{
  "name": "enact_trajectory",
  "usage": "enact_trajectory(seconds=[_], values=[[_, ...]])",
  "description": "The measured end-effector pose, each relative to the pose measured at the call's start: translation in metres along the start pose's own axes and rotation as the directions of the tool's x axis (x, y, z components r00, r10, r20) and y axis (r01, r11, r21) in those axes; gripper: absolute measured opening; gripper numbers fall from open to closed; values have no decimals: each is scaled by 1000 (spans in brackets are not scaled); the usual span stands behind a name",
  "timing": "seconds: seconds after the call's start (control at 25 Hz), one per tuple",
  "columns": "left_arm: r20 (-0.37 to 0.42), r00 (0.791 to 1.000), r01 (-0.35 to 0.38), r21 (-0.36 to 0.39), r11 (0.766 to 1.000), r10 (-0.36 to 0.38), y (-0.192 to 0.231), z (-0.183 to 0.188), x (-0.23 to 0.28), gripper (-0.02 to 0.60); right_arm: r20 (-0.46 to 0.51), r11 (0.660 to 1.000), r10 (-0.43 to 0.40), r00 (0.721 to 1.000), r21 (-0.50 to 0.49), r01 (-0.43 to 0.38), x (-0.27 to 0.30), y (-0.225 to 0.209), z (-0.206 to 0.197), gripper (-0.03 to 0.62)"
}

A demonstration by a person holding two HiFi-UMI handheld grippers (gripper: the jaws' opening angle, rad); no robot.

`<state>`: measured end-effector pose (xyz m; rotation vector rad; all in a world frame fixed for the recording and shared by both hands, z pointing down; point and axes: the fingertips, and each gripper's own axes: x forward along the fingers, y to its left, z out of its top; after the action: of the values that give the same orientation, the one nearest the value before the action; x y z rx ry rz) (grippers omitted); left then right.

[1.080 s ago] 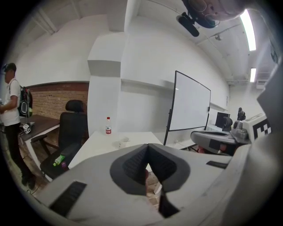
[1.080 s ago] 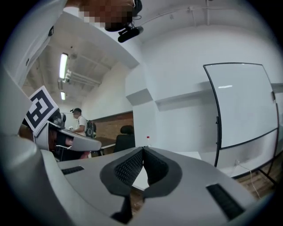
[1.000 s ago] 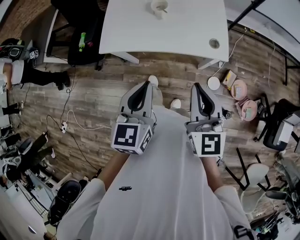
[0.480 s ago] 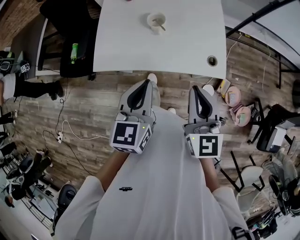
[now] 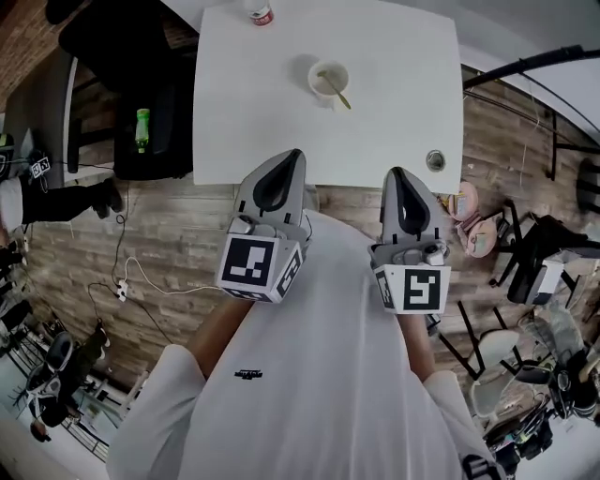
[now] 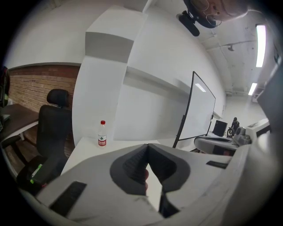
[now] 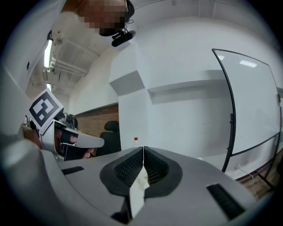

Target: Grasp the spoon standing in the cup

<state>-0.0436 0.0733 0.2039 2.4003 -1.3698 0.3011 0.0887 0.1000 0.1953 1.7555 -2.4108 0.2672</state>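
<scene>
Shirt first: one white shirt (image 5: pixel 309 375) fills the near ground, and two bare forearms reach forward from it, each ending in a gripper; there are two marker cubes (image 5: pixel 258 269), one per gripper, their square patterns facing up at the head view. The left gripper (image 5: pixel 294 157) has its jaws pressed together at the tips, and its own view shows nothing held between them; the right gripper (image 5: pixel 395 172) is the same, tips touching and empty. The two are held side by side and apart from each other, above wooden floor (image 5: pixel 187 234), with their tips overlapping the near edge of the one white counter (image 5: pixel 253 122) in the head view. One round cable hole (image 5: pixel 434 160) sits in the counter's near right corner.

Farther on stands one cup (image 5: pixel 313 81), pale and round, alone in the counter's far half, well beyond both sets of jaws and roughly between their lines; in it stands one spoon (image 5: pixel 341 96), slender and light-coloured, bowl end down inside the cup, handle leaning out over the rim toward the near right. Neither gripper touches cup or spoon.

At the counter's far edge stands one clear bottle (image 5: pixel 258 11), upright, with a red cap; the left gripper view shows it beyond the jaws. Off the counter to the left, one green bottle (image 5: pixel 142 129) lies on dark furniture.
</scene>
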Motion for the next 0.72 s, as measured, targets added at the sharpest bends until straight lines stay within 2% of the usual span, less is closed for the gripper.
enact_trajectory(seconds=[0.32, 0.52, 0.72], values=[[14, 999, 30, -35, 999, -30, 52, 12, 26, -5, -33, 1000, -7, 999, -14, 7, 61, 16, 4, -2], [17, 997, 78, -19, 997, -78, 60, 21, 45, -5, -59, 999, -19, 998, -32, 17, 88, 17, 1, -2], [-14, 998, 64, -13, 998, -65, 67, 25, 57, -5, -58, 999, 16, 998, -47, -19, 104, 17, 7, -2]])
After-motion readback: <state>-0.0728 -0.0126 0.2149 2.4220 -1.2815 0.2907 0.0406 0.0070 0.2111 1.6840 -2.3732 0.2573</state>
